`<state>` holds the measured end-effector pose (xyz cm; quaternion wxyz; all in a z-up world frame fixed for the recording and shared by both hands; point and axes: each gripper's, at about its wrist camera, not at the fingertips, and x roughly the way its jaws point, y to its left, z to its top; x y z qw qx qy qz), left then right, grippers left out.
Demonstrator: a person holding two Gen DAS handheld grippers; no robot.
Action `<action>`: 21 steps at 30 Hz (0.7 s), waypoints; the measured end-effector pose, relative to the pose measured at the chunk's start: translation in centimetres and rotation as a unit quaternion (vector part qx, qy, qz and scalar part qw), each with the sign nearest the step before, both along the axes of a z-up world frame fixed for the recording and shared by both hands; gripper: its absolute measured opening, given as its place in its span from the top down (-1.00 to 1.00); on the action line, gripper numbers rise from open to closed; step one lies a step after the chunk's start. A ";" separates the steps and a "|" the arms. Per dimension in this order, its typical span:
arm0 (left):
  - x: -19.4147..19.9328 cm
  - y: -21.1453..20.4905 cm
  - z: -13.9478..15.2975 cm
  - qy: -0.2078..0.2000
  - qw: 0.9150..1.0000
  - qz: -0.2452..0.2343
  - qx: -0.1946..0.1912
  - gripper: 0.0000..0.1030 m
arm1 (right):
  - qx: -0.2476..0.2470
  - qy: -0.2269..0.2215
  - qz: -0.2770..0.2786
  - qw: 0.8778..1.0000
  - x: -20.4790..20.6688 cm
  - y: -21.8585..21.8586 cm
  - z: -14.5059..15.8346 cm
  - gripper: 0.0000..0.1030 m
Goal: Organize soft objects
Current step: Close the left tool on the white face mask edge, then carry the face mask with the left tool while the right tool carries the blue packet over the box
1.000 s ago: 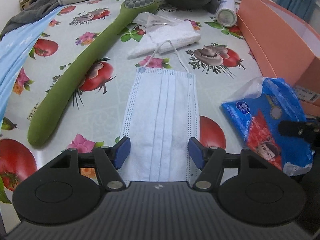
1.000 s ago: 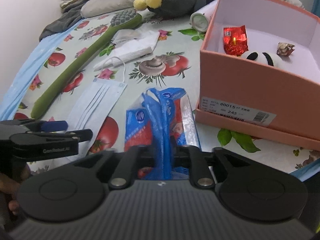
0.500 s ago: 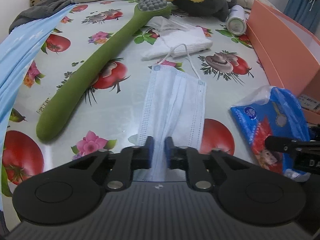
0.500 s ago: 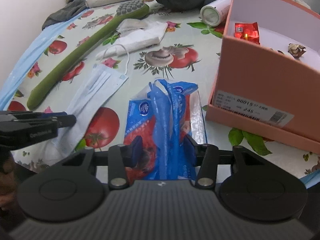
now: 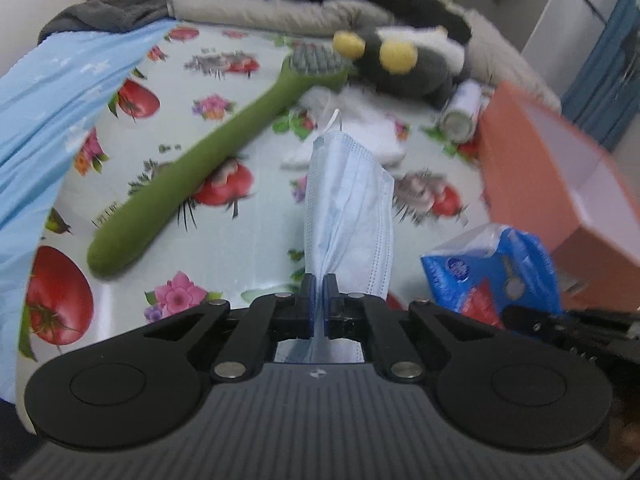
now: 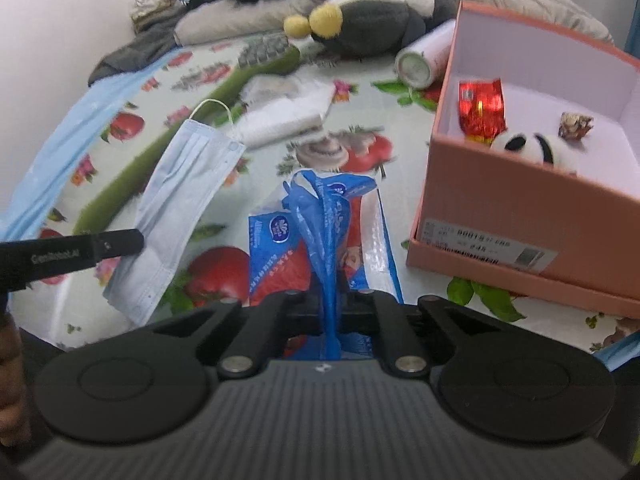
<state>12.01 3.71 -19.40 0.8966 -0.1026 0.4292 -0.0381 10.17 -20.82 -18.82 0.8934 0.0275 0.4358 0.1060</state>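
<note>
My left gripper (image 5: 319,298) is shut on a light blue face mask (image 5: 348,216) and holds it up off the bed; the mask hangs folded lengthwise and also shows in the right wrist view (image 6: 180,200). My right gripper (image 6: 331,312) is shut on the blue handle of a blue and red tissue pack (image 6: 320,232), which also shows in the left wrist view (image 5: 492,276). The open pink box (image 6: 520,216) stands to the right, with a red packet (image 6: 480,112), a panda toy (image 6: 532,150) and a small brown item (image 6: 576,124) inside.
A long green plush brush (image 5: 208,172) lies diagonally on the fruit-print sheet. A white folded cloth (image 6: 288,116), a white can (image 6: 424,60) and a dark plush toy with yellow feet (image 6: 360,20) lie at the back. A blue cloth (image 5: 52,112) covers the left edge.
My left gripper closed on the mask's near edge and lifted it off the sheet. My right gripper opened briefly, then shut again on the tissue pack's handle.
</note>
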 end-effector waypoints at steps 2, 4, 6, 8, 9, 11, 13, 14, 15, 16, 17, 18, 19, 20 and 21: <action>-0.7 0.0 1.5 -0.017 1.000 0.003 -0.007 0.91 | 0.009 -0.009 0.000 1.000 -0.4 -0.1 1.1 0.84; -1.4 -0.2 2.7 -0.028 1.000 0.003 -0.013 0.91 | 0.013 -0.018 0.001 1.000 -0.9 -0.1 2.3 0.84; -2.2 -0.3 4.0 -0.040 0.999 0.005 -0.017 0.91 | 0.015 -0.032 0.002 0.999 -1.5 0.0 3.5 0.84; -3.0 -0.3 5.0 -0.049 0.998 0.006 -0.024 0.91 | 0.019 -0.045 -0.001 0.999 -2.1 -0.1 4.7 0.84; -3.5 -0.4 5.6 -0.054 0.998 0.007 -0.027 0.91 | 0.023 -0.052 -0.004 0.998 -2.4 -0.3 5.4 0.84; -4.3 -0.4 6.7 -0.066 0.997 0.005 -0.032 0.91 | 0.027 -0.067 -0.012 0.997 -3.1 -0.5 6.6 0.84; -5.1 -0.5 7.9 -0.079 0.996 0.001 -0.035 0.91 | 0.039 -0.082 -0.019 0.996 -3.9 -0.7 7.9 0.84; -5.5 -0.4 8.5 -0.085 0.996 0.002 -0.035 0.90 | 0.045 -0.087 -0.020 0.995 -4.1 -0.8 8.5 0.83; -5.9 -0.3 9.0 -0.089 0.995 0.003 -0.037 0.91 | 0.053 -0.093 -0.022 0.994 -4.5 -1.0 9.3 0.83; -6.3 -0.3 9.6 -0.095 0.995 0.004 -0.041 0.91 | 0.057 -0.098 -0.022 0.993 -4.7 -1.1 9.9 0.84; -6.5 -0.2 10.1 -0.098 0.994 0.004 -0.043 0.91 | 0.058 -0.108 -0.024 0.992 -5.0 -1.2 10.7 0.84; -6.8 -0.2 10.6 -0.102 0.994 0.004 -0.044 0.91 | 0.058 -0.116 -0.026 0.991 -5.3 -1.3 11.2 0.84; -7.1 -0.3 11.1 -0.106 0.993 0.003 -0.046 0.90 | 0.058 -0.124 -0.028 0.990 -5.7 -1.3 11.8 0.84; -7.3 -0.4 11.5 -0.108 0.993 0.000 -0.048 0.90 | 0.060 -0.131 -0.029 0.989 -6.0 -1.4 12.4 0.83; -7.5 -0.6 12.0 -0.111 0.993 -0.003 -0.050 0.90 | 0.061 -0.137 -0.030 0.988 -6.3 -1.5 12.9 0.83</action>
